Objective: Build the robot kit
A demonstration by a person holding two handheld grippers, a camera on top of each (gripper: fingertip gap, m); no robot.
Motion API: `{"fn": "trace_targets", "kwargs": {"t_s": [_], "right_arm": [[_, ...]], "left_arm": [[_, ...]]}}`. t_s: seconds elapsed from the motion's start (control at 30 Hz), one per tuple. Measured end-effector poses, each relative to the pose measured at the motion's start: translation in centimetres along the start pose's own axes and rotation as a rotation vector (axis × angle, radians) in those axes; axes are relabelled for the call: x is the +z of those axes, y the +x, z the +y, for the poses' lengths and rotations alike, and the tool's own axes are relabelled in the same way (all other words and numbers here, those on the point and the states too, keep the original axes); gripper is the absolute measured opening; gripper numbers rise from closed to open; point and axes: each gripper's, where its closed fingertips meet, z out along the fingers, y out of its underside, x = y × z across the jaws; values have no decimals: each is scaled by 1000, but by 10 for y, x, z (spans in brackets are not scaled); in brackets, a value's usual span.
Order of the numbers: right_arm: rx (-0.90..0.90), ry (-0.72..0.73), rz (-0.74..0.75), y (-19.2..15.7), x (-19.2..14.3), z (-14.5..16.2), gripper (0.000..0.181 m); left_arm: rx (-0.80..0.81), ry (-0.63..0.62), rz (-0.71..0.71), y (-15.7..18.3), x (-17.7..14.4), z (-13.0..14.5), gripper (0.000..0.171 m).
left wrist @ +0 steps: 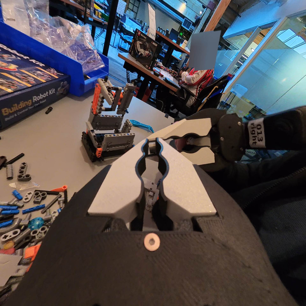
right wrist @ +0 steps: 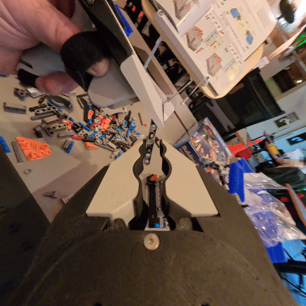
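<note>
My left gripper (left wrist: 152, 146) is shut on the end of a thin grey beam with holes (left wrist: 152, 147), held above the table. In the right wrist view the beam (right wrist: 149, 145) hangs down from the left gripper's fingertips (right wrist: 159, 122) into the gap of my right gripper (right wrist: 152, 144). The right jaws stand open: the beam lies against the left pad, with a gap to the right pad. In the left wrist view the right gripper (left wrist: 165, 138) comes in from the right, tip to tip with the left. A grey, black and orange brick model (left wrist: 107, 122) stands on the table beyond.
A pile of loose small parts (right wrist: 99, 129) lies on the grey table (left wrist: 49, 149), with an orange plate (right wrist: 33, 148) nearby. A blue kit box (left wrist: 24, 86), a blue bin with plastic bags (left wrist: 49, 54), an instruction sheet on a stand (right wrist: 215, 38) and a cyan part (left wrist: 142, 126) surround it. My two grippers' fingertips are within a few centimetres of each other. Between my right fingertips and the orange plate (right wrist: 33, 148) there is roughly 15 cm.
</note>
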Motion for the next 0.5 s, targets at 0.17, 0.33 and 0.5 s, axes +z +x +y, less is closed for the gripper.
{"fn": "trace_targets", "kwargs": {"t_s": [0.17,0.33,0.5], "right_arm": [[-51,-33,74,4,-15,11,10],[-21,-61,124,16,-27,30,7],[3,-55,162,27,-39,43,7]], "left_arm": [[-42,-29,36,7,23,4,5],[-49,-65,37,12,47,6,5],[-55,-88,58,18,67,4,5]]}}
